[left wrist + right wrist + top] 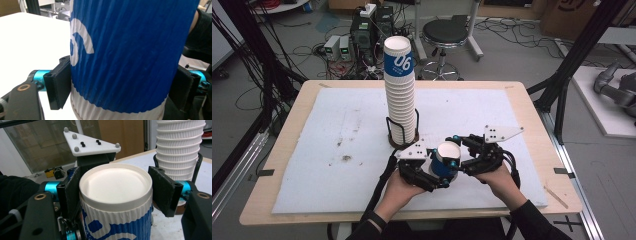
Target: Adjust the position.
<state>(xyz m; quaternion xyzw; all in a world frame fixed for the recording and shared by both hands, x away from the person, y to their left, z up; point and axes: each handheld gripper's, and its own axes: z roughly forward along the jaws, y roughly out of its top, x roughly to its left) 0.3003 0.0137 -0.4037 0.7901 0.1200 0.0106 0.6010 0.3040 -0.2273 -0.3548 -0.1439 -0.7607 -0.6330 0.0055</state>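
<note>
- High view: single cup (446,159) at 5 o'clock of stack (400,95), between left gripper (438,172) & right gripper (458,150).
- Left gripper view: clamped on cup's blue wall (125,55); squeeze lightly.
- Right gripper view: straddling rim (115,186), contact unclear, can't tell if clenched; centre first.

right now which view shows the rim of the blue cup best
The right gripper view: it looks down on the blue cup, so its whole white rim and inside show between the jaws. The high view shows the rim small and far. The left gripper view is pressed close against the cup's blue wall, with the rim cropped out.
</note>
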